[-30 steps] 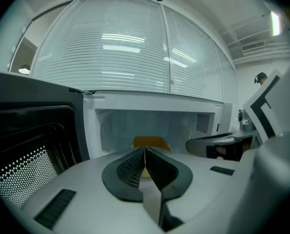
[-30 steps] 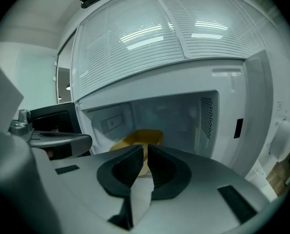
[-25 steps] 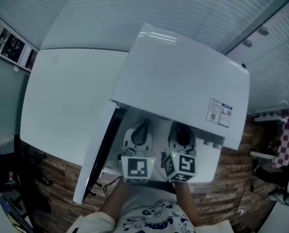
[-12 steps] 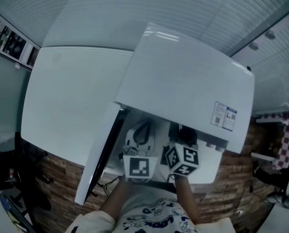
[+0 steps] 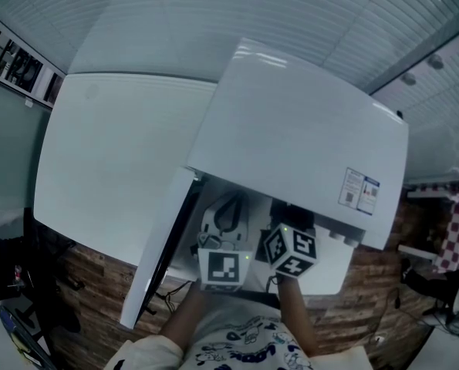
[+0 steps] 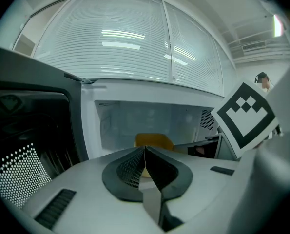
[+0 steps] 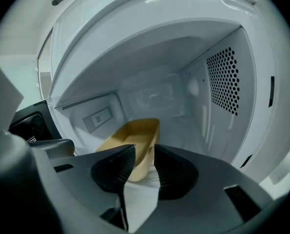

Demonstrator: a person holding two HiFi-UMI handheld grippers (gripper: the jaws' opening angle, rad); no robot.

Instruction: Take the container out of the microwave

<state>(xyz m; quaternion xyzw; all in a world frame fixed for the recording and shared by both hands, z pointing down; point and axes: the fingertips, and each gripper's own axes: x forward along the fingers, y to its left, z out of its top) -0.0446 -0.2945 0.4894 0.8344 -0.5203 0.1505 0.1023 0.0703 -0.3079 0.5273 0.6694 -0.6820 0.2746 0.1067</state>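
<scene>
A yellow container lies on the floor of the white microwave, whose door hangs open to the left. My right gripper reaches into the cavity and is open, with the container's near end in the gap between its jaws. In the head view the right gripper is partly hidden under the microwave's top. My left gripper is shut on nothing, just in front of the opening, with the container beyond its tips. From above, the left gripper sits beside the right one.
The microwave stands on a white counter over a brick-patterned front. The right cavity wall is perforated and close to my right gripper. The dark inner side of the door stands at my left gripper's left.
The right gripper's marker cube has rolled and shifted slightly toward the cavity. The left gripper has stayed in place.
</scene>
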